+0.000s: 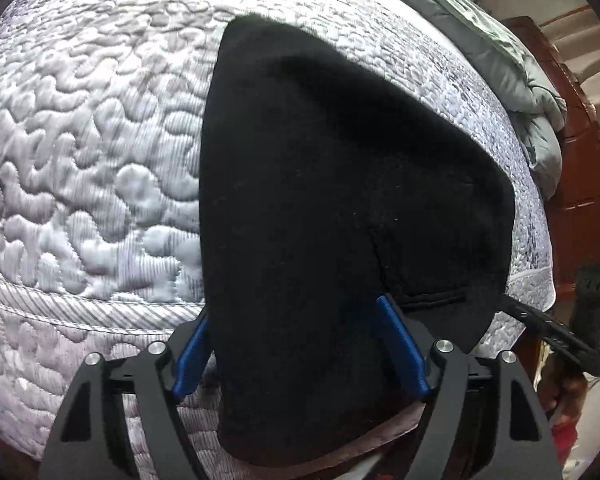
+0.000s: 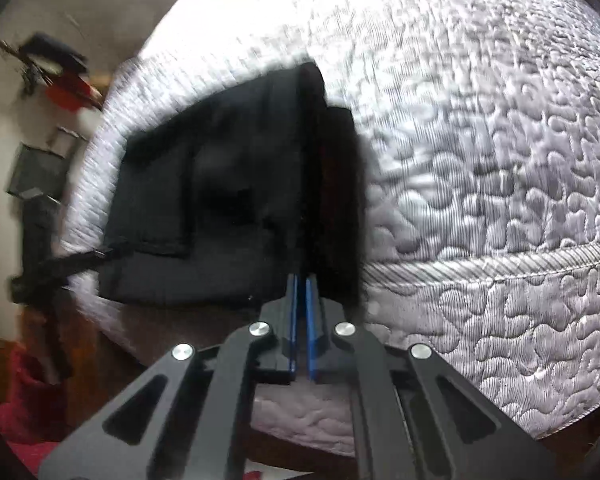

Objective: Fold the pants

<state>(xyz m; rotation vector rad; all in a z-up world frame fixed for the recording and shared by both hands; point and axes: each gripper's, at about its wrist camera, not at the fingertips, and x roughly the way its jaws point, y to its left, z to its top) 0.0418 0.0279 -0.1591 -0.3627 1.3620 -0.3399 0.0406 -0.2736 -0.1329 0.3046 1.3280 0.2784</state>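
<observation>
In the left wrist view, the black pants (image 1: pixel 332 184) lie on a quilted grey-white mattress (image 1: pixel 84 128), near its front edge, and hang a little way over that edge. Their far end narrows toward the middle of the bed; a seam and a pocket edge show low on the right side. The left gripper (image 1: pixel 296 344) has its jaws spread wide, one blue finger (image 1: pixel 190 360) just left of the cloth and the other lying on it, so the pants sit between them without being pinched. A rumpled grey blanket (image 1: pixel 512 68) rests at the far right of the bed, with dark wooden furniture (image 1: pixel 584 184) beyond it. The other gripper shows at the right margin as a black bar. No brand, label or writing can be read.

In the right wrist view, which is blurred, the pants (image 2: pixel 220 200) lie at the near left corner of the mattress (image 2: pixel 480 140), with a raised fold of cloth running away from the camera. The right gripper (image 2: pixel 302 280) is clenched, its blue fingers (image 2: pixel 292 320) nearly together, tips pressed into that fold's near edge. Red cloth (image 2: pixel 32 392) lies on the floor at the left. Nothing readable here either.
</observation>
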